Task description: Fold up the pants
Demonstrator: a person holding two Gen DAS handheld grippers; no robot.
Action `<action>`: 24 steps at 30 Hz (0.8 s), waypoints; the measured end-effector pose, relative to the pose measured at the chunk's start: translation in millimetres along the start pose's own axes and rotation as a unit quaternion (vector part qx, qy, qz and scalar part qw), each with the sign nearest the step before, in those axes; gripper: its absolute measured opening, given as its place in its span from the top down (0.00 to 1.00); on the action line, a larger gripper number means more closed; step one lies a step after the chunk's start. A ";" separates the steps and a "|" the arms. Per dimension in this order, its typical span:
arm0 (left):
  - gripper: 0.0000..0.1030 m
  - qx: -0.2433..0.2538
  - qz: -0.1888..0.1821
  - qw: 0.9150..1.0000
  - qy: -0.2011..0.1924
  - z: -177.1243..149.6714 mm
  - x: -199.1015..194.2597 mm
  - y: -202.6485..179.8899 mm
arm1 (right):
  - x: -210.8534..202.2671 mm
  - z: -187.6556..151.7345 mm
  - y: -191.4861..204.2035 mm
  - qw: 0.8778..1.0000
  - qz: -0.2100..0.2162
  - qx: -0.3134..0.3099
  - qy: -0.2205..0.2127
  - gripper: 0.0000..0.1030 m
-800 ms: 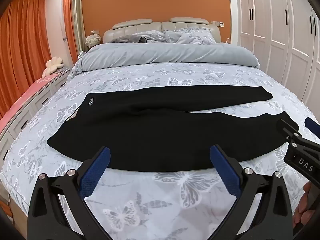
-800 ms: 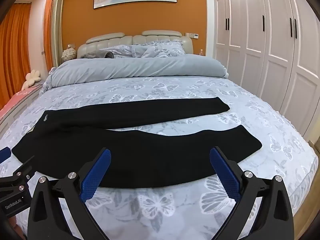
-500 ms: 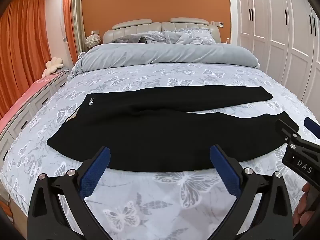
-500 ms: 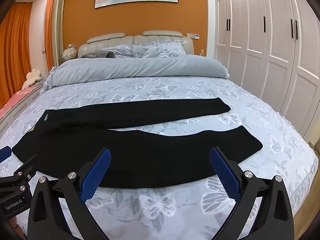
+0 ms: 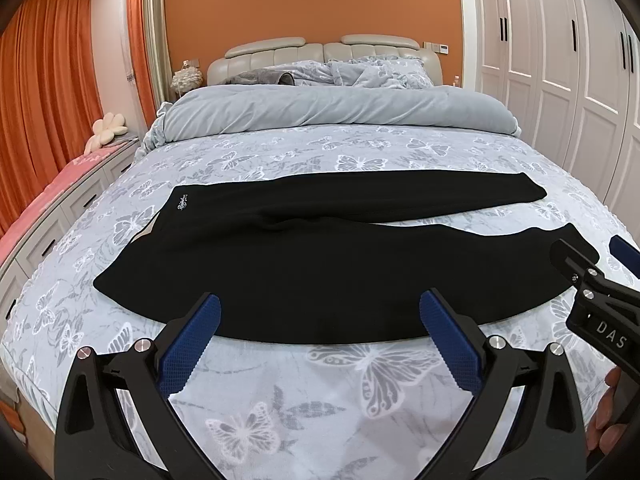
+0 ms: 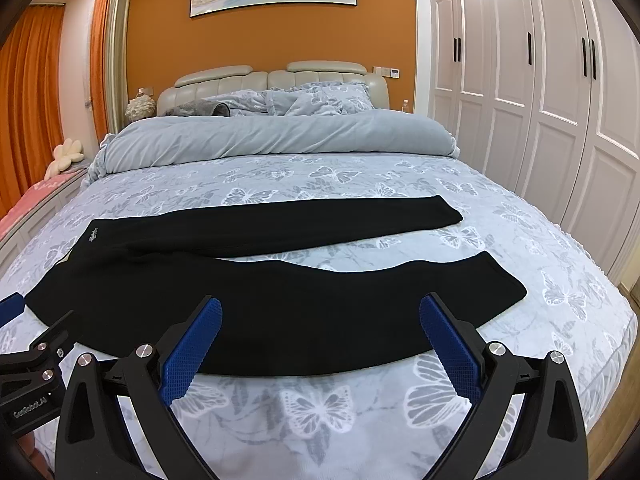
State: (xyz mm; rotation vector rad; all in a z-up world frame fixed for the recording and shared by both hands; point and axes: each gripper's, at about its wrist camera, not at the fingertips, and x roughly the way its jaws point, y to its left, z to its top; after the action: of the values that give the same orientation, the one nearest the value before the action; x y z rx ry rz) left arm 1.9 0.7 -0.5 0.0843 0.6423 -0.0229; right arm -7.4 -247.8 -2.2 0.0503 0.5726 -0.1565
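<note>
Black pants (image 5: 304,264) lie flat across the bed (image 5: 320,400), waistband at the left with a small white logo, both legs spread toward the right. They also show in the right wrist view (image 6: 280,300). My left gripper (image 5: 320,320) is open and empty, hovering just short of the near edge of the near leg. My right gripper (image 6: 320,320) is open and empty, also just short of the near leg's edge. The right gripper's body shows at the right edge of the left wrist view (image 5: 592,288).
The bed has a butterfly-print sheet and a rolled grey duvet (image 5: 336,116) with pillows at the head. White wardrobes (image 6: 560,100) stand at the right. A low drawer unit with a pink top (image 5: 48,208) runs along the left.
Both grippers have barely moved; the views shifted only slightly. The pants lie as before.
</note>
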 end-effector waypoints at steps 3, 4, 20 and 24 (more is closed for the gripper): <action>0.05 -0.001 -0.001 1.000 0.000 0.2 -0.3 1.0 | -0.4 -0.4 -0.2 1.000 0.000 0.000 -0.001 0.05; 0.05 -0.001 -0.002 1.000 0.000 -1.3 -0.4 2.2 | -0.3 -0.4 -0.2 1.000 0.000 -0.001 -0.002 0.05; 0.05 -0.006 0.003 1.000 0.001 -2.6 2.3 5.4 | 1.2 -2.1 1.8 1.000 0.000 0.000 0.000 0.05; 0.05 -0.006 0.002 1.000 0.002 -2.6 2.5 5.9 | 1.6 -2.3 2.1 1.000 0.000 0.000 0.000 0.05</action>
State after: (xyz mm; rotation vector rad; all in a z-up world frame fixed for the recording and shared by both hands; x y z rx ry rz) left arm 2.5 6.8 -3.6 0.0739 0.6453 -0.0140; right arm -7.0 -245.8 -5.0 0.0502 0.5727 -0.1565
